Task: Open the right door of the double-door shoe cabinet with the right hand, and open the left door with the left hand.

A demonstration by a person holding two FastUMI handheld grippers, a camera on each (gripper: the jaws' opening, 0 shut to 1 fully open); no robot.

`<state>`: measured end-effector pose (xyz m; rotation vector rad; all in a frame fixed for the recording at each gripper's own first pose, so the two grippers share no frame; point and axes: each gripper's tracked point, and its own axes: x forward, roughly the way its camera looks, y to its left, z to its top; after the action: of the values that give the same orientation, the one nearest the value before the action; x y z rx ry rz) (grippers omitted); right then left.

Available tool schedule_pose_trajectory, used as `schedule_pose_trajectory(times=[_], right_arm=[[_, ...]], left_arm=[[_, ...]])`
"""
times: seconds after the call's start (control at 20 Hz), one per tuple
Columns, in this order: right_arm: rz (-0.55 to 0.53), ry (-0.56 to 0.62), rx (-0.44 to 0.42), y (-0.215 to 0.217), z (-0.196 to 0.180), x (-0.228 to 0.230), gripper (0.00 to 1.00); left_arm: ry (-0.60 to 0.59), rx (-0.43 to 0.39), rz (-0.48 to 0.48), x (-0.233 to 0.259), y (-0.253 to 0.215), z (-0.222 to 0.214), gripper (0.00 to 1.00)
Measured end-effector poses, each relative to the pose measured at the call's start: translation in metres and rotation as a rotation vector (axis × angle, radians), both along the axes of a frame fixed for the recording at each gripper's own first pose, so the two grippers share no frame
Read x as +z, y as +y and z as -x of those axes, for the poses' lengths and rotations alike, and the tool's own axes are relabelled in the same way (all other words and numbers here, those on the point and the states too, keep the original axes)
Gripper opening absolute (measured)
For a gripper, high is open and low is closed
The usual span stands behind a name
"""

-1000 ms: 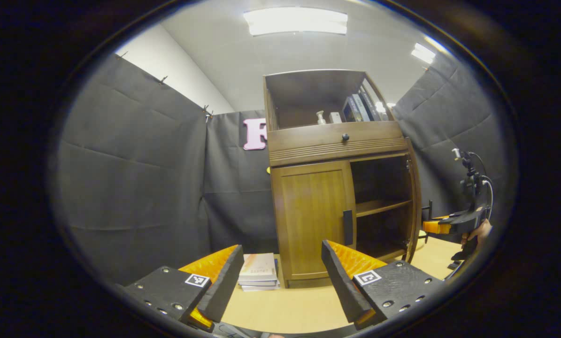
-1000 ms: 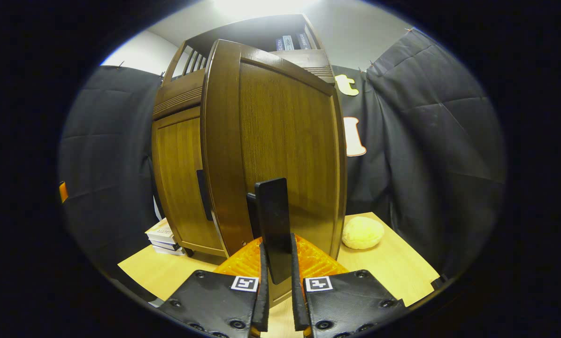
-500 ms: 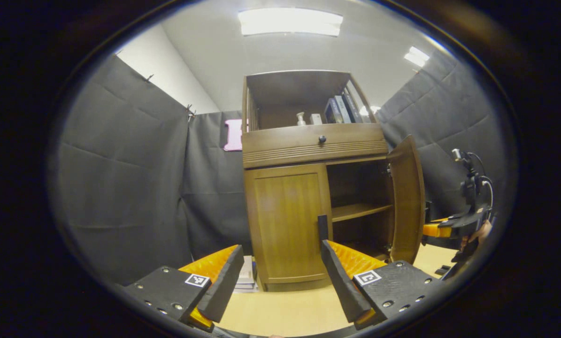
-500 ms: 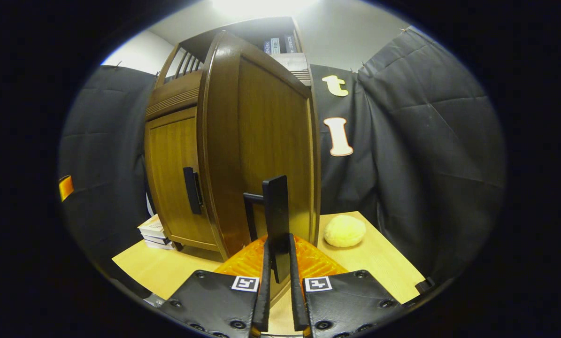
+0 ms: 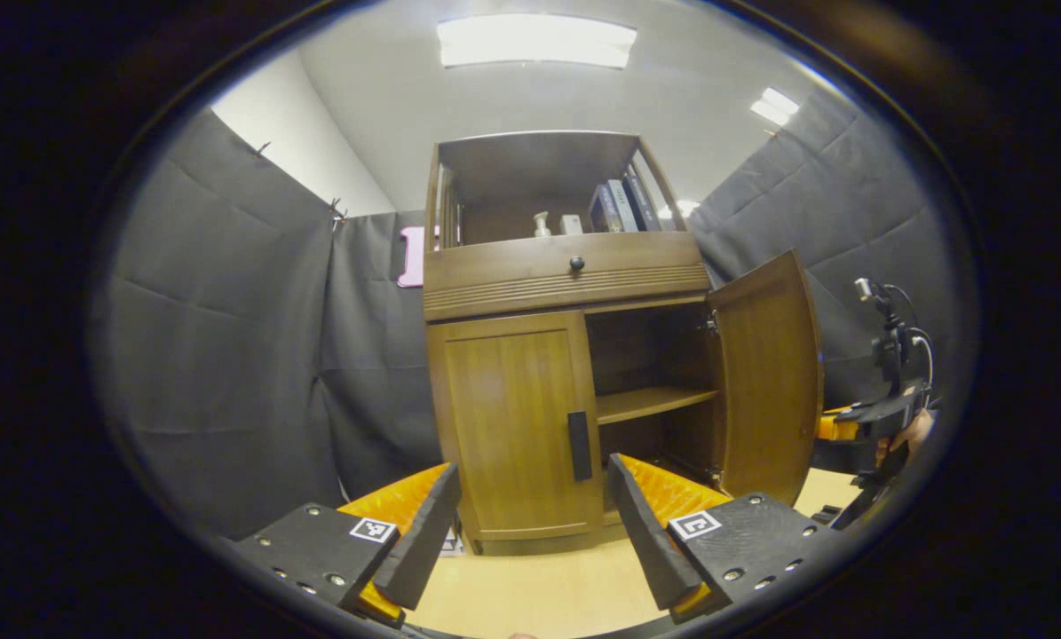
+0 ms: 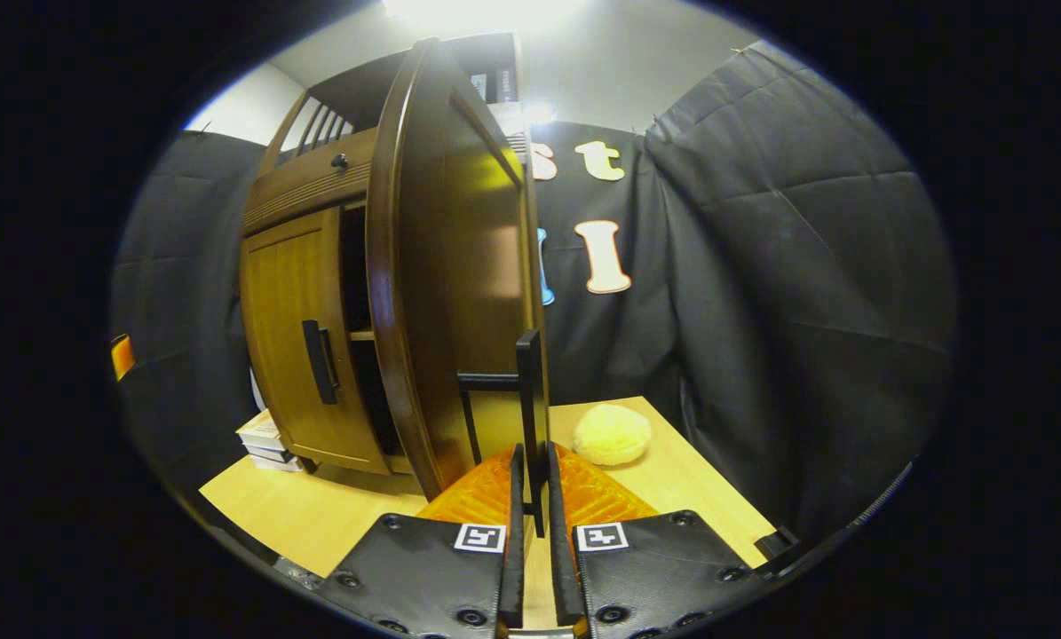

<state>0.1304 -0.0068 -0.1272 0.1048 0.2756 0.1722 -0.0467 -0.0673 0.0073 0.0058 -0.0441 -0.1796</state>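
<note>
Tongs on my right (image 6: 531, 497) clamp the black handle (image 6: 530, 417) of the right door (image 6: 446, 293), which stands swung wide from the shoe cabinet (image 5: 566, 266) on the counter (image 6: 317, 510); my left tongs (image 5: 530, 519) gape apart, hovering short of the shut left door (image 5: 517, 426) and its handle (image 5: 579, 445)
</note>
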Motion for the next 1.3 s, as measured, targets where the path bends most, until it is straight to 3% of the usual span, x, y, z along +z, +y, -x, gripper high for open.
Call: schedule_pose_trajectory(times=[0.05, 0.2, 0.6, 1.0, 1.05, 1.3], right_arm=[[-0.005, 0.002, -0.003, -0.003, -0.006, 0.002, 0.15], [0.006, 0.007, -0.019, -0.013, -0.006, 0.000, 0.15], [-0.005, 0.007, -0.110, -0.056, 0.003, -0.001, 0.15], [-0.010, -0.052, -0.173, -0.083, 0.030, 0.025, 0.15], [-0.016, -0.066, -0.166, -0.085, 0.038, 0.033, 0.07], [0.010, -0.121, -0.219, -0.107, 0.062, 0.053, 0.97]], left_arm=[[0.001, -0.004, 0.000, 0.000, -0.003, 0.000, 0.93], [0.008, -0.019, 0.002, -0.002, -0.011, -0.003, 0.93], [0.004, -0.074, -0.014, -0.003, -0.040, -0.017, 0.93], [-0.016, -0.109, -0.022, -0.005, -0.068, -0.056, 0.93], [-0.015, -0.108, -0.023, -0.006, -0.070, -0.063, 0.93], [0.004, -0.114, -0.003, -0.016, -0.083, -0.097, 0.94]])
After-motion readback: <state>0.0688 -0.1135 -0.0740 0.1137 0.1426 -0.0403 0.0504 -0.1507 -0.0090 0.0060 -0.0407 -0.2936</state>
